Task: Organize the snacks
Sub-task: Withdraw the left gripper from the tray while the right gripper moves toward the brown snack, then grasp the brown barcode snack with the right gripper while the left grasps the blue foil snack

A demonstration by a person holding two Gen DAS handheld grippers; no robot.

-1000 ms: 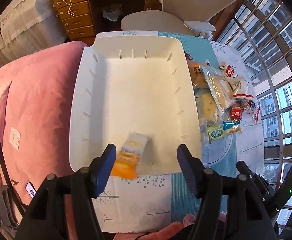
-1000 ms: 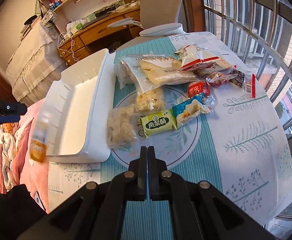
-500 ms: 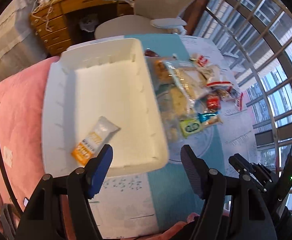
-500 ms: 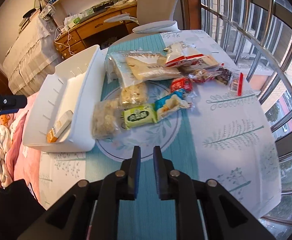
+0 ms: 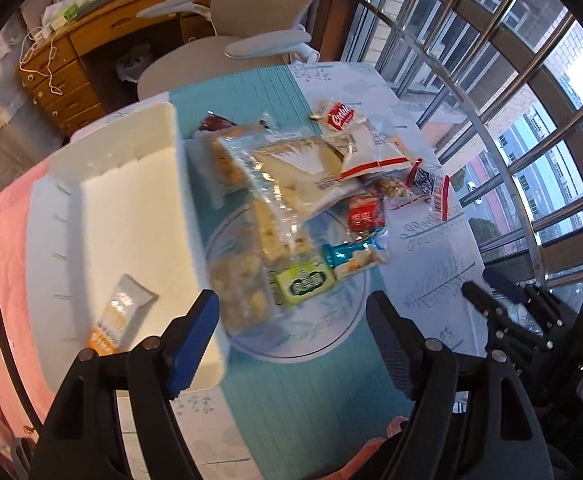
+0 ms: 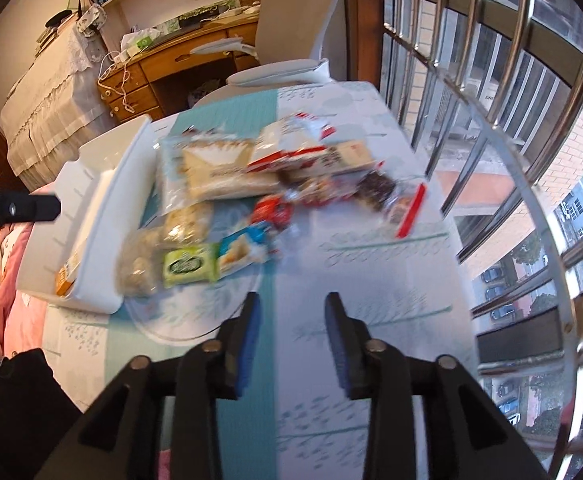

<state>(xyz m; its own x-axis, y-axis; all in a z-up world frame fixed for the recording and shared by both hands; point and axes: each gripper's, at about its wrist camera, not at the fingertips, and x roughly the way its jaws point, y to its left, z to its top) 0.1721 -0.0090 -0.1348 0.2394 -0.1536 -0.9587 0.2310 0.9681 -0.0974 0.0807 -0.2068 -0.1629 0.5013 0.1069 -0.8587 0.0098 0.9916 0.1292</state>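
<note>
Crinkly plastic snack packets (image 5: 299, 184) crowd the patterned cloth surface (image 6: 371, 280) beside a smooth white rectangular plastic tray (image 5: 131, 216) (one orange-and-white wrapper (image 5: 119, 312) inside), while both the left gripper (image 5: 293, 332) and the right gripper (image 6: 291, 336) spread their fingers, empty.

Orange snack bar (image 5: 117, 318) now in white bin (image 5: 131, 216); both fingers' gaps wider, empty.

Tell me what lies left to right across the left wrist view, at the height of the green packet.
Orange snack bar in the white tray → clear bag of puffed snacks → green packet → blue-ended packet.
</note>
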